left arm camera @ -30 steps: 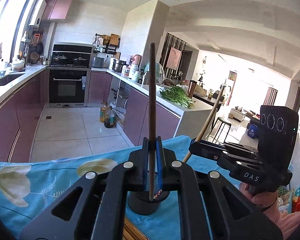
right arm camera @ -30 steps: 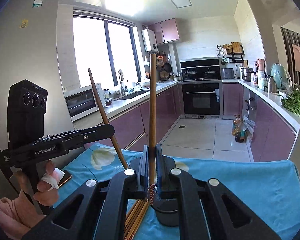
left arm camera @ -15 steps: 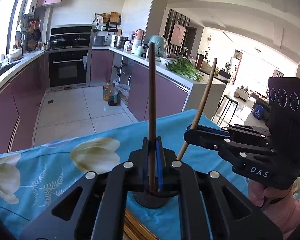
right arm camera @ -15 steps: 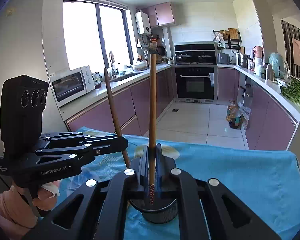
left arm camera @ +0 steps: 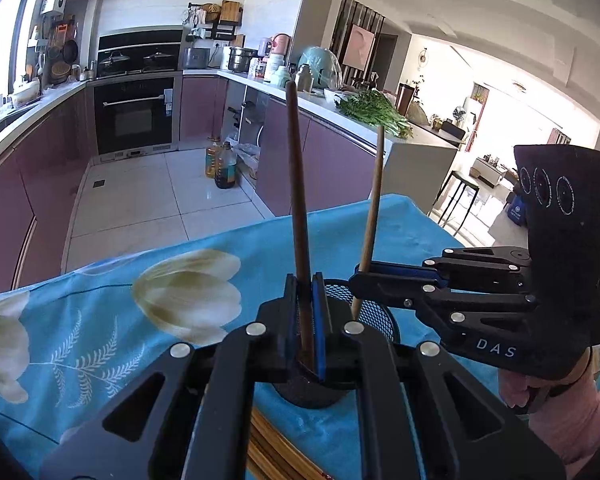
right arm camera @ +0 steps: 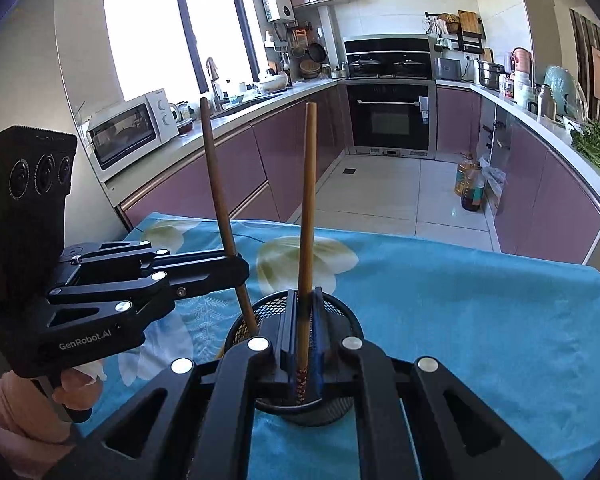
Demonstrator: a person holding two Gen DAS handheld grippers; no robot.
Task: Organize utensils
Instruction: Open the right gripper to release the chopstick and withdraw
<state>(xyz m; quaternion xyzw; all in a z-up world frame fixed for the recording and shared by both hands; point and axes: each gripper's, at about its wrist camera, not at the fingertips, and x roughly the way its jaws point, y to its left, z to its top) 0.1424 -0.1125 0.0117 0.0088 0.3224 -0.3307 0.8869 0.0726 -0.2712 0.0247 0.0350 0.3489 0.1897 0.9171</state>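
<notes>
A black mesh holder cup (right arm camera: 332, 410) (left arm camera: 376, 314) stands on the blue flowered tablecloth (right arm camera: 460, 320). My right gripper (right arm camera: 303, 328) is shut on a light brown chopstick (right arm camera: 309, 200), held upright with its patterned lower end inside the cup's mouth. My left gripper (left arm camera: 306, 312) is shut on a darker chopstick (left arm camera: 298, 200), also upright, its lower end reaching into the cup. Each view shows the other gripper from the side: the right gripper (left arm camera: 364, 276) with the light chopstick (left arm camera: 374, 200), the left gripper (right arm camera: 238, 268) with the dark chopstick (right arm camera: 218, 184).
More loose chopsticks (left arm camera: 276, 454) lie on the cloth just in front of the cup. The table's far edge (right arm camera: 380, 236) drops to a tiled kitchen floor with oil bottles (right arm camera: 470, 188). Purple cabinets line both sides. A hand in a pink sleeve (right arm camera: 16, 408) grips each handle.
Both grippers have sunk and tipped downward with their chopsticks. The lower ends have gone from above the cup down into its mouth. Both grips stay unchanged.
</notes>
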